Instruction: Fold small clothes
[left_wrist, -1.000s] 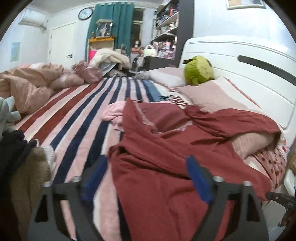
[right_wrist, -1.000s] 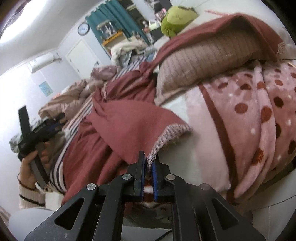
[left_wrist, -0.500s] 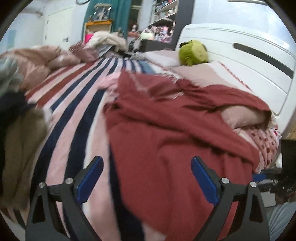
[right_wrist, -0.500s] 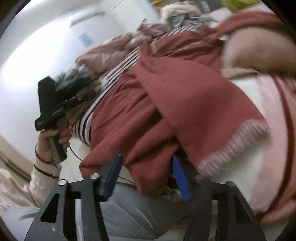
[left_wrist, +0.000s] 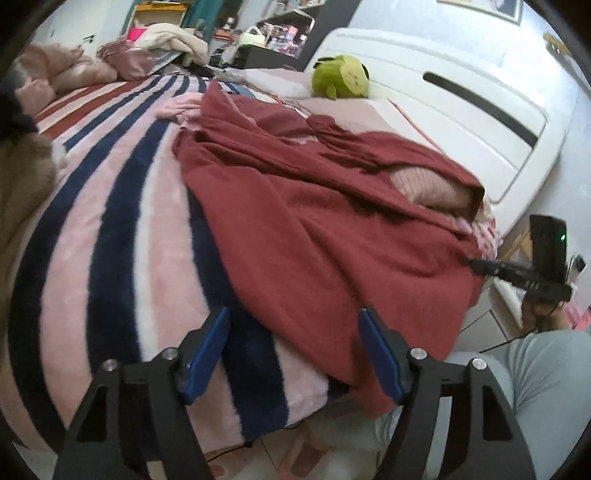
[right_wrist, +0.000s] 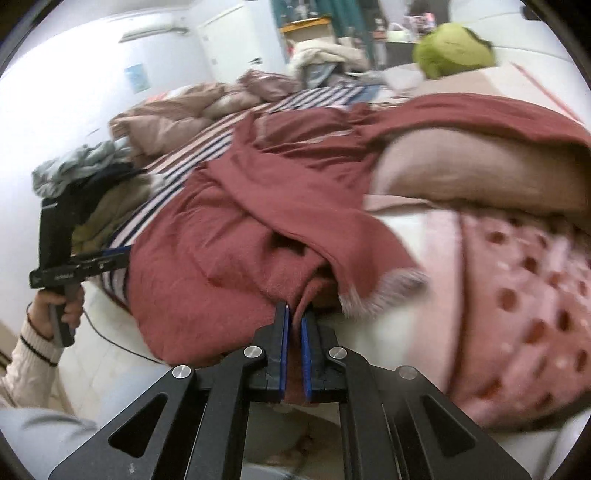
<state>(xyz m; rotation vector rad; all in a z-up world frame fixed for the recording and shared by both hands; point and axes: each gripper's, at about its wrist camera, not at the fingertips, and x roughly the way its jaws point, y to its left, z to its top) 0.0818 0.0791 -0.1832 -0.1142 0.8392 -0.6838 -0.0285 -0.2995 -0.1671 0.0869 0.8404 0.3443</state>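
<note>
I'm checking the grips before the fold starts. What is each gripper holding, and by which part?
The right gripper is shut on the red garment, pinching its near lower edge. The left gripper holds nothing; its jaws are closing around the garment's near hem.

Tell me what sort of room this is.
A lived-in bedroom, most likely: a bed under a striped blanket with a white headboard, a green plush toy by the pillows, and cluttered shelves at the back.
</note>
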